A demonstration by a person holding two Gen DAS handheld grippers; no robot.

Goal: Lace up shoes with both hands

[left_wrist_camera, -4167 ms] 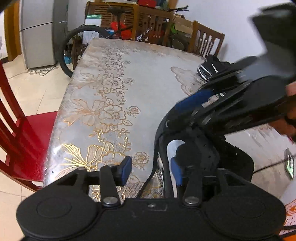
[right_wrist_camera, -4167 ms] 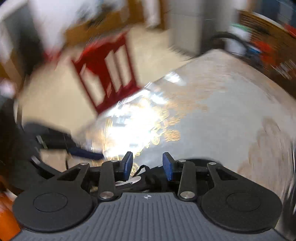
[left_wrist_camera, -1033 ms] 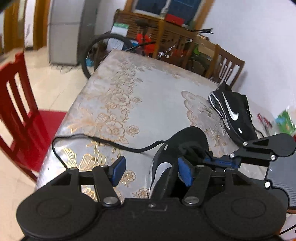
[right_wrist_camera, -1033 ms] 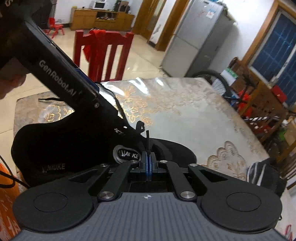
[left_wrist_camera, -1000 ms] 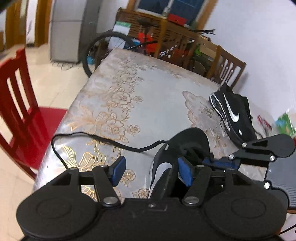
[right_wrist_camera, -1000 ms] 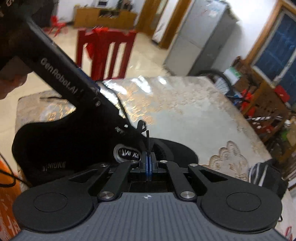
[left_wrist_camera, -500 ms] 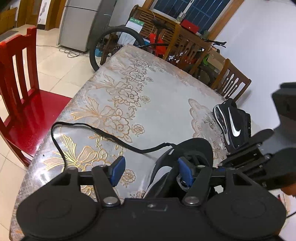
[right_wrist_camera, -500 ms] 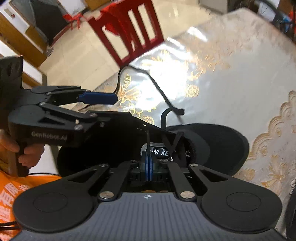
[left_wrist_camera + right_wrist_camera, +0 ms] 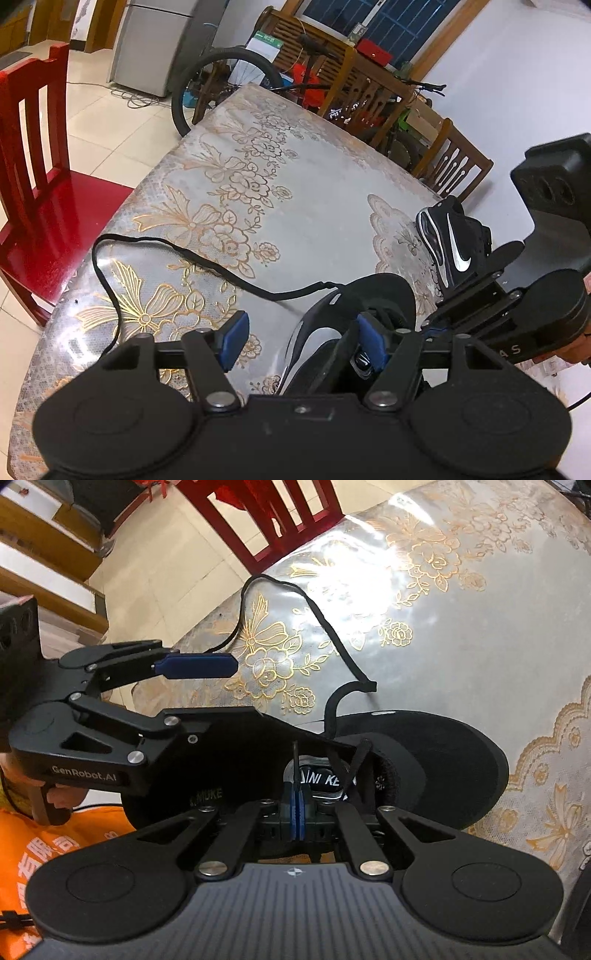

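The black shoe (image 9: 424, 760) sat near the table's (image 9: 295, 206) near edge, close to the person, with its toe pointing across the table. A second black shoe (image 9: 454, 240) lay well apart, by the far right edge, near the wooden chair (image 9: 458, 166).

The right gripper (image 9: 296, 808) pointed steeply down over the shoe's tongue. Its blue pads (image 9: 301, 805) were pressed together on the stiff tip of the black lace (image 9: 295, 760), which stood straight up out of them. So this hand had one lace end in a tight pinch.

The left gripper (image 9: 306, 341) was at the shoe's side with its two fingers apart. One blue pad (image 9: 371, 341) was right by the shoe's opening and the other pad (image 9: 234, 339) hung over the bare table. I could not tell if that near pad pushed on the shoe, but nothing was squeezed between the two.

The other part of the lace (image 9: 159, 251) ran out from the front of the shoe, looped over the gold flowers toward the left edge by the red chair (image 9: 33, 177), and curled back.

It looked like the threading step, with the tip held and ready to go into a hole. Next, the right hand would need to aim that thin tip at a small eyelet and push it through. The left hand would need to keep the shoe from sliding, then take the tip as it comes out. The eyelets were dark on dark and hard to see.
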